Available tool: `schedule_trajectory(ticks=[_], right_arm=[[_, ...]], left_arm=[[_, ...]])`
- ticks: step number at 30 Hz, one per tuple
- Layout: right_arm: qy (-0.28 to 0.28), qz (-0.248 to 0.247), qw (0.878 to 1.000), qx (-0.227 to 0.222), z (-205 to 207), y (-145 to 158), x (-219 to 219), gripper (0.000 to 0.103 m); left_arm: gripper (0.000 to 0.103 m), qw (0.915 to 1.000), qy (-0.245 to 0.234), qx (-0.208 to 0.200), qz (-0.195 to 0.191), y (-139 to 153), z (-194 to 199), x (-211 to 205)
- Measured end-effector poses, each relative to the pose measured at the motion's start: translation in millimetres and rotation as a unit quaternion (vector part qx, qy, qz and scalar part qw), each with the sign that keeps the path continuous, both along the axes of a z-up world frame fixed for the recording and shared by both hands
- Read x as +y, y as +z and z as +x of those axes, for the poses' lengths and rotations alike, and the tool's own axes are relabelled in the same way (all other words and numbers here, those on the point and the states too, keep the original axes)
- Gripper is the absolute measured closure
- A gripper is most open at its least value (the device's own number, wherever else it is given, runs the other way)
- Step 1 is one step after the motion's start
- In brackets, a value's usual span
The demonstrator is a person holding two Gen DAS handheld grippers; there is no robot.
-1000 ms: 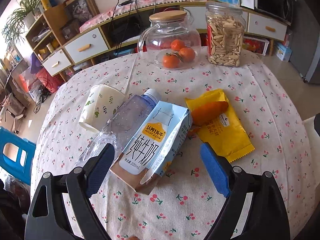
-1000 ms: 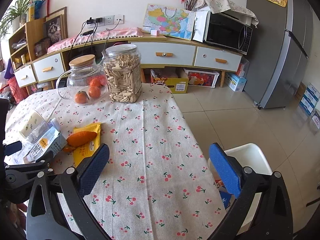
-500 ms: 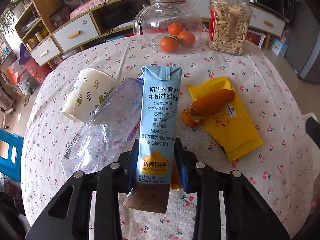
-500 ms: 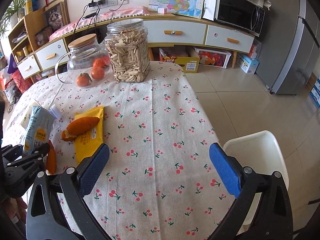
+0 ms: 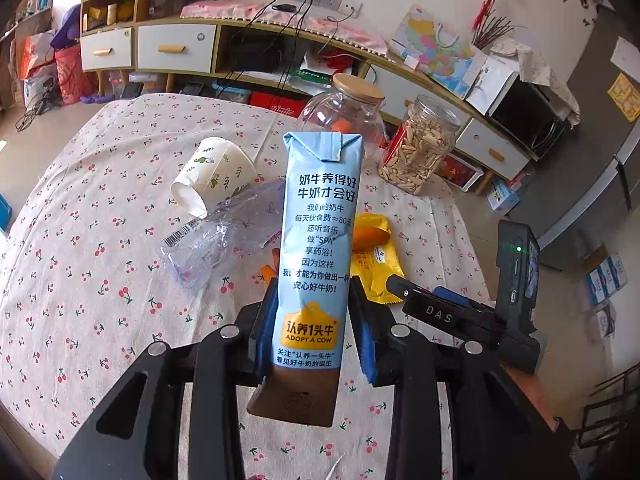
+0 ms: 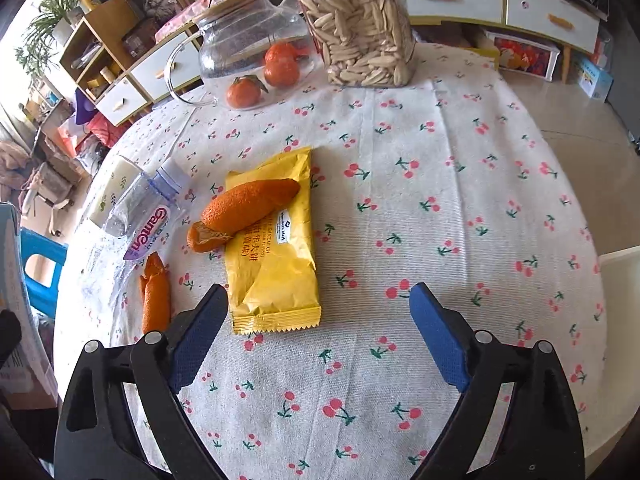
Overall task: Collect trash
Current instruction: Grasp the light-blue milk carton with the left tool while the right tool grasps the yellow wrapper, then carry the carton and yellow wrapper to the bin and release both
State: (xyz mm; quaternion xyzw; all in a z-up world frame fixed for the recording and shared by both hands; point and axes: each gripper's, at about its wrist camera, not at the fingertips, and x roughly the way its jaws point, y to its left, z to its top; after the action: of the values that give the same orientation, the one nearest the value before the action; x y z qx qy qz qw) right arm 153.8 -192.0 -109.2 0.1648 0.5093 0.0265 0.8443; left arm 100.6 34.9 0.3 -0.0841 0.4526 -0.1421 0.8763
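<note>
My left gripper (image 5: 314,344) is shut on a light blue milk carton (image 5: 320,240) and holds it upright above the table. Behind it lie a crushed clear plastic bottle (image 5: 224,236), a tipped paper cup (image 5: 212,176) and a yellow wrapper (image 5: 374,264). My right gripper (image 6: 316,332) is open and empty, low over the cloth just in front of the yellow wrapper (image 6: 272,248). Orange peel pieces (image 6: 248,204) lie on and left of the wrapper, with the bottle (image 6: 144,216) further left. The carton's edge shows in the right wrist view (image 6: 16,280) at far left.
A glass jug with oranges (image 6: 248,52) and a jar of seeds (image 6: 360,28) stand at the table's far edge. The cherry-print tablecloth (image 6: 440,200) covers the round table. A white bin rim (image 6: 620,264) shows at right. Cabinets line the wall.
My left gripper closed on the milk carton, lifted it off the table and swung right. My right gripper moved forward and down toward the yellow wrapper, staying open.
</note>
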Motion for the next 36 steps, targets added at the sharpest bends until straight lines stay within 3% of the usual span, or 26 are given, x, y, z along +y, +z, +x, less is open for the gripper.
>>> schedule_trajectory(ticks=[1, 3, 5, 6, 8, 11, 22, 36], right_arm=[[-0.001, -0.004, 1.000, -0.008, 0, 0, 2, 0.018], [0.010, -0.001, 1.000, -0.021, 1, 2, 8, 0.028], [0.019, 0.000, 1.000, -0.018, 4, 1, 15, 0.052], [0.024, 0.001, 1.000, -0.016, 4, 1, 18, 0.057], [0.032, 0.011, 0.999, -0.011, 6, -1, 22, 0.090], [0.033, 0.029, 0.999, -0.026, 0, 8, 25, 0.100], [0.044, -0.005, 0.993, -0.110, -37, 66, 28, 0.102], [0.033, -0.059, 0.985, -0.160, -59, 91, 17, 0.102]], left_arm=[[0.069, 1.0000, 0.001, 0.004, 0.002, -3, 2, 0], [0.069, 0.9999, 0.001, 0.014, -0.002, -8, 3, 1], [0.069, 0.9999, 0.002, 0.016, -0.003, -10, 6, -2], [0.069, 0.9999, 0.002, 0.016, -0.002, -11, 8, -4], [0.069, 0.9999, 0.002, 0.016, 0.000, -13, 9, -7], [0.069, 0.9998, 0.005, 0.017, 0.002, -15, 8, -8], [0.069, 0.9990, 0.036, -0.025, 0.003, 0, 1, -1], [0.069, 0.9966, 0.055, -0.061, -0.006, 9, -4, -9]])
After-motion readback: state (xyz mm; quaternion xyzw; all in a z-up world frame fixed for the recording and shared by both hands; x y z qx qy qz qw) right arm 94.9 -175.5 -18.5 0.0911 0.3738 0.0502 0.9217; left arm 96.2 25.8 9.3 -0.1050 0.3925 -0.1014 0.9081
